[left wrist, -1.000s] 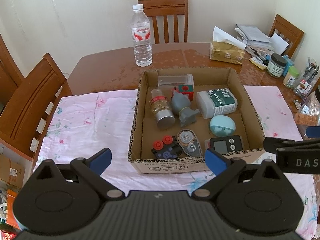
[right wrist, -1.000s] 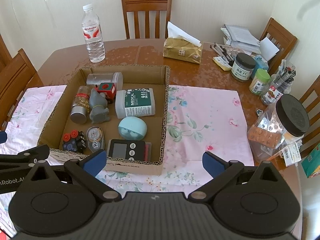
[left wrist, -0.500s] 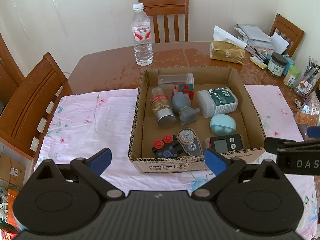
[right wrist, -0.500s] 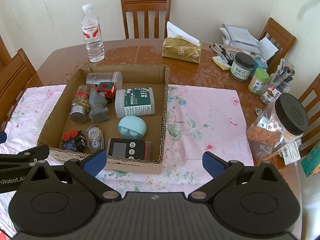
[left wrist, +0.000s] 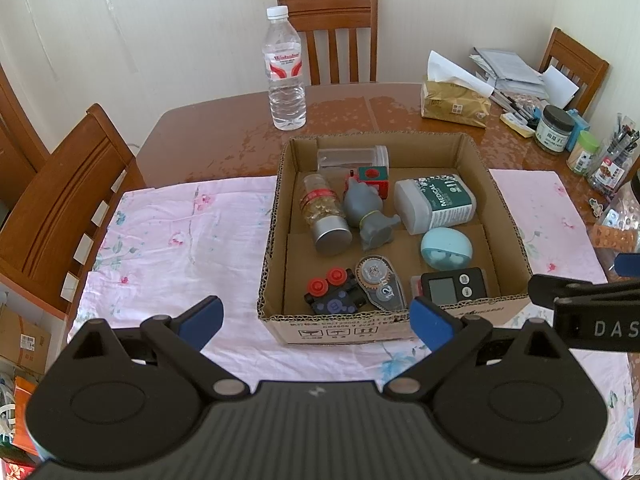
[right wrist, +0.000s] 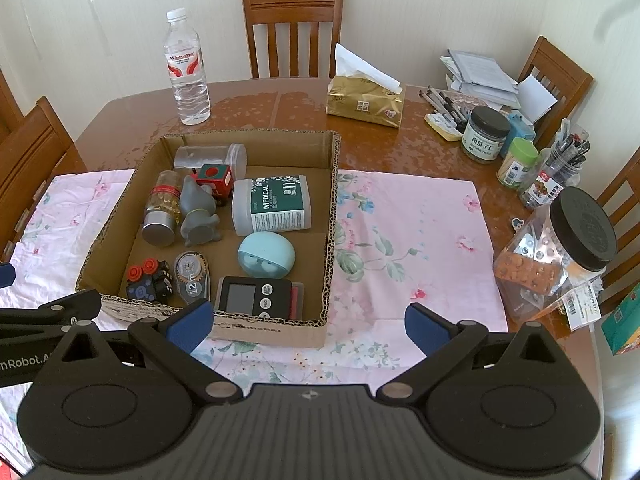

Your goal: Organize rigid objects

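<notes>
Both my tongs hang released: left tongs (left wrist: pixel 314 320), right tongs (right wrist: pixel 308 322). The shallow brown cardboard box (right wrist: pixel 332 216) sits mid-tabletop on the pink floral cloth (right wrist: pixel 412 220), holding the black digital timer (right wrist: pixel 254 296) at its near edge.

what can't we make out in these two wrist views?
- Timer: near edge hidden by the box wall, left wrist view.
- Red cube: partly behind the grey toy, right wrist view.
- Green box: cut off by the right edge.
- Pill jar label: too small to read.
</notes>
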`<state>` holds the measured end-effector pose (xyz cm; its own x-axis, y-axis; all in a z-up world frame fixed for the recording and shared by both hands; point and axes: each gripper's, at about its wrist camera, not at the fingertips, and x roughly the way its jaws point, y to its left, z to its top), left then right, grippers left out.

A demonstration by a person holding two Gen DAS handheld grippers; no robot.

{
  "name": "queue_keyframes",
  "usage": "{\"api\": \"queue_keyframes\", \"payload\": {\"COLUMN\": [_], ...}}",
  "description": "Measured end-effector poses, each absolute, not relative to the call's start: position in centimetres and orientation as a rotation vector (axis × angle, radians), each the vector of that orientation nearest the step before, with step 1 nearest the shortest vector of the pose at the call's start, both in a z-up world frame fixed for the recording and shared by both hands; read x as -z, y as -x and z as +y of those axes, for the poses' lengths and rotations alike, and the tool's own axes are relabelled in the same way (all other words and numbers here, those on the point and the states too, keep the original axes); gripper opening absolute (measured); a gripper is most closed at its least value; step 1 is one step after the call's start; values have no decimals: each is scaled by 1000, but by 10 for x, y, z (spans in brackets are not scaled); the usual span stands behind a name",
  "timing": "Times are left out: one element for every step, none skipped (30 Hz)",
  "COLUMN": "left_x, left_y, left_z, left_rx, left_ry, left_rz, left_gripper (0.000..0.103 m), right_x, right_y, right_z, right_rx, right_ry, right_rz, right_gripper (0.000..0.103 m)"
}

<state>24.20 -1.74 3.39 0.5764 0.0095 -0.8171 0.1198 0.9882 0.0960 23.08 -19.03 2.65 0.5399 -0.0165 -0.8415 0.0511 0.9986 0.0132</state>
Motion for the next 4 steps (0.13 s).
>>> {"api": "queue_keyframes", "payload": {"left_x": [-34, -34, -34, -34], "left_y": [-242, -242, -242, -242], "left_z": [-17, -17, -17, -17], "left_rx": [63, 62, 62, 62], "left_ry": [-147, -148, -148, -147], "left_rz": [955, 955, 955, 955], "left_gripper": [99, 99, 99, 99], "right_x": [-26, -26, -27, -27], "right_y": [-231, -231, -230, -230], "right_z": [-190, -190, -190, -190], "right_rx": [42, 41, 40, 41], "right_ry": [-36, -37, -37, -37], "right_rz": [999, 999, 998, 998], "right_gripper": [103, 103, 103, 103]}}
